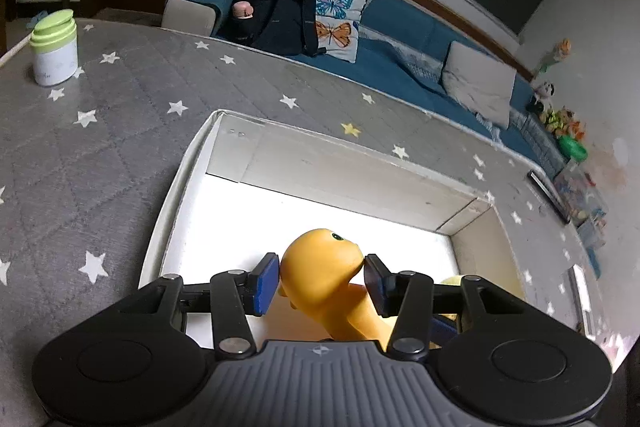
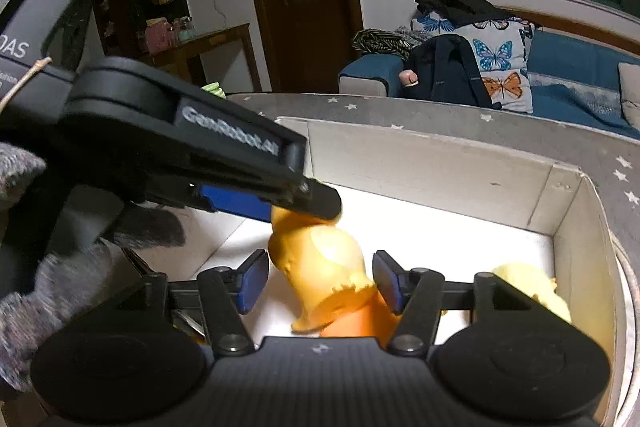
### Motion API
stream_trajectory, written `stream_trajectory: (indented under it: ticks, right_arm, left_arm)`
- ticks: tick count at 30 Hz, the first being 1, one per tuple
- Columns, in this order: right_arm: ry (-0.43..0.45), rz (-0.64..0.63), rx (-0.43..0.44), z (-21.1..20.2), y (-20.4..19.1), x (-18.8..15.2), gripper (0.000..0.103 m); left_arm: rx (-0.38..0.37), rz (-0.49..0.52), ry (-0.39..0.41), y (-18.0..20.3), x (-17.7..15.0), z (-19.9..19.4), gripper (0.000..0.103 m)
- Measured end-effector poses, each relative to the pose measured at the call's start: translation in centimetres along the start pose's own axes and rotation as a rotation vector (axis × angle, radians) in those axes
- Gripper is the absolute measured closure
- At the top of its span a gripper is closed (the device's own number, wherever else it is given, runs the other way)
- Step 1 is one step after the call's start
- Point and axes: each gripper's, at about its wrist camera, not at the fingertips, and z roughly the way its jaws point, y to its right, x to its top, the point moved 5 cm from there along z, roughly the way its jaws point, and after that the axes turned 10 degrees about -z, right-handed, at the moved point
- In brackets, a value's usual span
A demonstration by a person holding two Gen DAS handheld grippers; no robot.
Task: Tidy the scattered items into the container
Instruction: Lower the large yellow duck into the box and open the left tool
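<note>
An orange toy dinosaur (image 1: 320, 263) hangs over the open white cardboard box (image 1: 320, 143). My left gripper (image 1: 321, 269) is shut on its head, both blue pads pressing its sides. In the right wrist view the left gripper (image 2: 298, 207) clamps the top of the orange toy dinosaur (image 2: 320, 263) above the white box (image 2: 440, 151). Lower down, my right gripper (image 2: 320, 281) is open. Its blue pads stand either side of the toy's body, and a gap shows at the left pad. A pale yellow toy (image 2: 528, 287) lies in the box at the right and also shows as a pale yellow toy (image 1: 452, 281) in the left wrist view.
The box rests on a grey star-patterned surface (image 1: 120, 147). A white jar with a green lid (image 1: 54, 47) stands at its far left. Behind is a blue sofa (image 1: 400, 27) with butterfly pillows and a dark backpack (image 1: 280, 15). A grey knitted sleeve (image 2: 28, 287) fills the left edge.
</note>
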Motion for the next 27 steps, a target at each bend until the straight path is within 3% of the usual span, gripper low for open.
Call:
stream_trajectory:
  ticks: [5,9,13,19,23,26,27]
  right_arm:
    - [-0.024,-0.007,-0.012,0.5,-0.2,-0.2,0.061]
    - [-0.045,0.023,0.001,0.8,0.1,-0.4,0.061]
    - [-0.054,0.021,0.0,0.9,0.2,-0.3,0.061]
    - [-0.018,0.021,-0.016,-0.1,0.2,0.0,0.06]
    - [0.012,-0.011,-0.041,-1.3,-0.4,0.2,0.048]
    - [0.027,-0.019,-0.048,-2.2,-0.6,0.0,0.045]
    - [0.033,-0.02,-0.049,-2.7,-0.7,-0.1,0.036]
  left_arm:
    - [-0.006,0.029,0.027,0.6,0.0,-0.6,0.054]
    - [-0.067,-0.004,0.072,0.6,0.8,-1.9,0.054]
    - [-0.072,0.016,0.142,1.1,1.3,-3.7,0.054]
    - [-0.069,-0.001,0.161,0.7,0.6,-5.1,0.055]
    - [-0.088,-0.034,0.151,0.2,-0.4,-5.8,0.056]
    - [-0.088,-0.042,0.159,-0.3,-1.2,-6.8,0.056]
    - [-0.083,-0.036,0.168,-0.3,-1.5,-7.2,0.056]
